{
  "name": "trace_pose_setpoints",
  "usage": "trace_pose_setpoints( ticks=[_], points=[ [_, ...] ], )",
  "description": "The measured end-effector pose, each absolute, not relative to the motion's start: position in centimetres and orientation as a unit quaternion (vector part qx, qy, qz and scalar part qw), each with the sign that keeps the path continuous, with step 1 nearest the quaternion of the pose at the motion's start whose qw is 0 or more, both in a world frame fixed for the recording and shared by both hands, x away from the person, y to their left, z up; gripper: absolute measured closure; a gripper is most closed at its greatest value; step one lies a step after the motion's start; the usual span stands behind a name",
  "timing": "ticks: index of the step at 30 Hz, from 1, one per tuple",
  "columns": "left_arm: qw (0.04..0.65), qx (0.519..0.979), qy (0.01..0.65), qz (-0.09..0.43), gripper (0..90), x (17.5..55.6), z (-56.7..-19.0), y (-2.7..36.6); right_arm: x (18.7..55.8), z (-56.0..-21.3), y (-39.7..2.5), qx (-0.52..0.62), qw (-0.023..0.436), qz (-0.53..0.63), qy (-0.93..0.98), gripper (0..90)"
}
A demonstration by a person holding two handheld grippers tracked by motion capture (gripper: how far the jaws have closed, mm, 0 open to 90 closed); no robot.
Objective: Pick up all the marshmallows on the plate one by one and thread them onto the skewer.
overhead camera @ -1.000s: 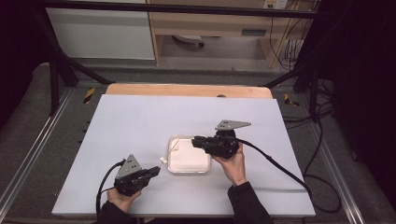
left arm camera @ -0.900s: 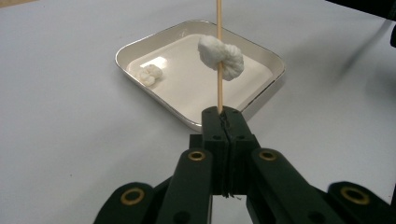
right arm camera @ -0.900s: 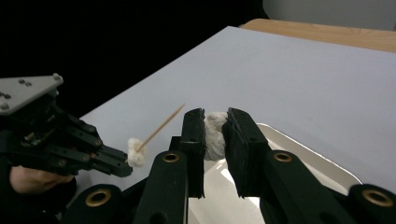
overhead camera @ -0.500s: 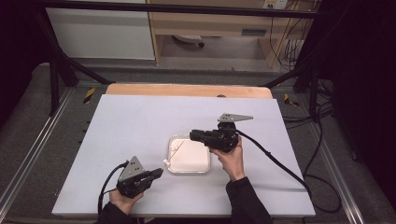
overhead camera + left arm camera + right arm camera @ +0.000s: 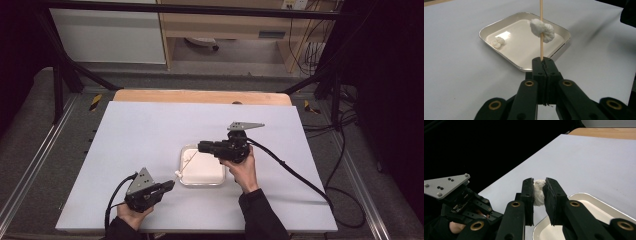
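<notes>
My left gripper (image 5: 543, 60) is shut on a thin wooden skewer (image 5: 541, 15) that points up over a shallow metal tray (image 5: 482, 35). One white marshmallow (image 5: 542, 30) is threaded on the skewer. Another marshmallow (image 5: 497, 42) lies in the tray's far corner. My right gripper (image 5: 539, 182) is shut on a third marshmallow (image 5: 538, 192), held above the tray's left edge (image 5: 596, 206). In the high view the left gripper (image 5: 169, 185) sits at the tray's (image 5: 215, 175) front-left corner, with the right gripper (image 5: 201, 146) over its far side.
A white tabletop (image 5: 150, 130) lies all round the tray, with a wooden strip (image 5: 200, 96) along the far edge. Cables (image 5: 295, 175) trail from both grippers. Dark metal frame rails (image 5: 30, 170) flank the table.
The right gripper has drifted a little left over the tray with its marshmallow. The left gripper has edged slightly right toward the tray, skewer still in it.
</notes>
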State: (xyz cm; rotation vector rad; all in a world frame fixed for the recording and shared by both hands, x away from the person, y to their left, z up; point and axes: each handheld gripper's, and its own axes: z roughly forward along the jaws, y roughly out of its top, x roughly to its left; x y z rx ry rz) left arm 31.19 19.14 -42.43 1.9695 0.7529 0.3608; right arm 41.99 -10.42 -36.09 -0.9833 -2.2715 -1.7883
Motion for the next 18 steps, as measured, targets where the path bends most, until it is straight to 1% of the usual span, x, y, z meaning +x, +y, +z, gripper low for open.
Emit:
trace_pose_setpoints(
  ticks=[11,18],
  points=[
    [0.476,0.812,0.302,0.15,88.9,31.18,-42.56,19.09,42.05,-36.63,-10.04,-0.317,0.07,-0.583,-0.744,78.2],
    [0.475,0.812,0.301,0.154,89.0,31.12,-42.63,19.09,41.87,-36.76,-9.91,-0.31,0.079,-0.586,-0.744,79.8]
  ],
)
